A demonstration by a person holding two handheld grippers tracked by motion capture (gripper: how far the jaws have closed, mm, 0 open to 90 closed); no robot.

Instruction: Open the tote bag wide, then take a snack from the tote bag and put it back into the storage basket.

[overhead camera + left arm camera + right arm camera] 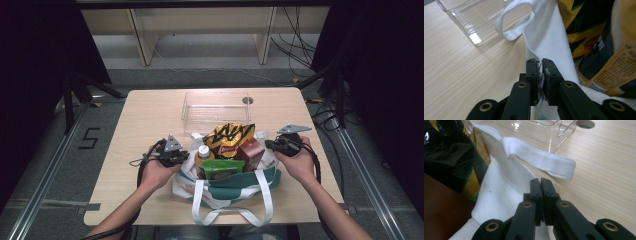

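At the tabletop's [150, 115] near edge, a snack-stuffed tote bag [235, 187] is held open, its white rim clamped by the left claw [540, 65] and right claw [540, 185] at opposite sides.

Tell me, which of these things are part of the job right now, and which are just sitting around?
In the job:
- tote bag, its rim pinched on both sides
- left gripper, jaws shut on the cloth
- right gripper, likewise
- snack bag, bottle, brown box, packed inside

Lying about:
- clear plastic box
- table
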